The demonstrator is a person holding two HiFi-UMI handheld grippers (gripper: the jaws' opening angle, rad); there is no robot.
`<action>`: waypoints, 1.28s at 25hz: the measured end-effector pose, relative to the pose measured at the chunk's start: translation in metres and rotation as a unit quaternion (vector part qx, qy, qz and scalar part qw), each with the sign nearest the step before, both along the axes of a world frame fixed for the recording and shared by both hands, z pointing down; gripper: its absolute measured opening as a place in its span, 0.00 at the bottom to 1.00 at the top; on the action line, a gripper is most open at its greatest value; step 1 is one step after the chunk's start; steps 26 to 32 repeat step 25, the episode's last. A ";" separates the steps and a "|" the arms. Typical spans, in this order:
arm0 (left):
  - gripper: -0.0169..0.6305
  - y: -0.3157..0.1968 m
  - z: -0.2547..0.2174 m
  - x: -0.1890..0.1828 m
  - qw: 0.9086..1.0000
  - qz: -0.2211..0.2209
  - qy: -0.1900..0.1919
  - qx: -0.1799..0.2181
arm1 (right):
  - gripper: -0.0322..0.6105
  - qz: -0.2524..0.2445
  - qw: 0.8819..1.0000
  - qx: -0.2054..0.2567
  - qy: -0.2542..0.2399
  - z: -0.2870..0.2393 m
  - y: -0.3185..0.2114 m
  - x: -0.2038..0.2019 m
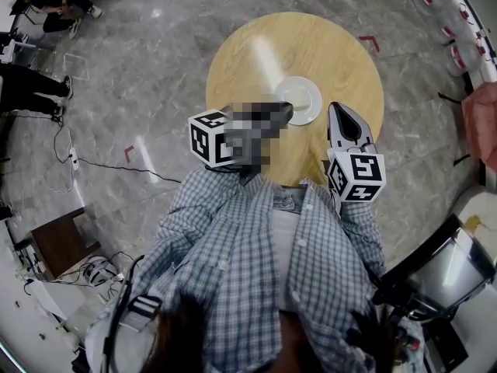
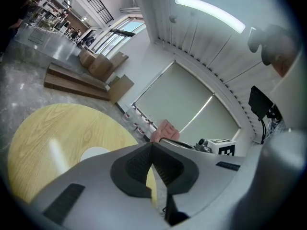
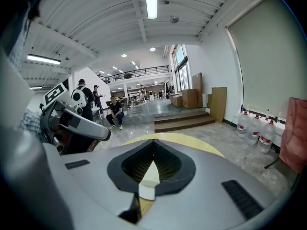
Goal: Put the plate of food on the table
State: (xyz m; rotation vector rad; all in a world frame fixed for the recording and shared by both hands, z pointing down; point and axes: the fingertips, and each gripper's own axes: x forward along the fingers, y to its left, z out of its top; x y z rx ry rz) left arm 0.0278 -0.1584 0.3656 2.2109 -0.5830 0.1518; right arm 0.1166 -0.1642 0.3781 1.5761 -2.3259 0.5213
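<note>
1. A round wooden table (image 1: 256, 53) stands on a glossy grey stone floor (image 1: 140, 68) in a large open hall.
2. A white plate (image 1: 299, 99) rests on the table's near half, toward the person. What lies on it cannot be made out.
3. The left gripper (image 1: 286, 112) hangs over the table's near edge, its tip just beside the plate's left rim. Its fingers are pressed together with nothing between them. Whether it touches the plate cannot be told.
4. The right gripper (image 1: 335, 111) is above the table's near right side, apart from the plate. Its fingers are also pressed together and empty.
5. Only the head view shows red corner marks (image 1: 369, 42) on the floor beside the table and a cable (image 1: 116, 165) trailing to the table's left.
6. Only the left gripper view shows a blind-covered window (image 2: 187, 102) beyond the table.
7. Only the right gripper view shows seated people (image 3: 115, 111) across the floor from the table. Wooden steps (image 3: 184, 121), cardboard boxes (image 3: 192, 97) and water jugs (image 3: 254, 126) stand beyond the table.
</note>
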 end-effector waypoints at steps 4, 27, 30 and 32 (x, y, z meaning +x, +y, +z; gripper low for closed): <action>0.04 0.002 0.000 0.003 1.000 0.005 -0.003 0.002 | 0.06 -0.004 1.000 -0.001 -0.001 0.001 0.001 -0.001; 0.04 0.004 0.003 0.003 1.000 0.004 -0.002 -0.004 | 0.06 -0.012 1.000 -0.013 0.000 0.009 0.006 -0.006; 0.04 0.004 0.003 0.003 1.000 0.004 -0.002 -0.004 | 0.06 -0.012 1.000 -0.013 0.000 0.009 0.006 -0.006; 0.04 0.004 0.003 0.003 1.000 0.004 -0.002 -0.004 | 0.06 -0.012 1.000 -0.013 0.000 0.009 0.006 -0.006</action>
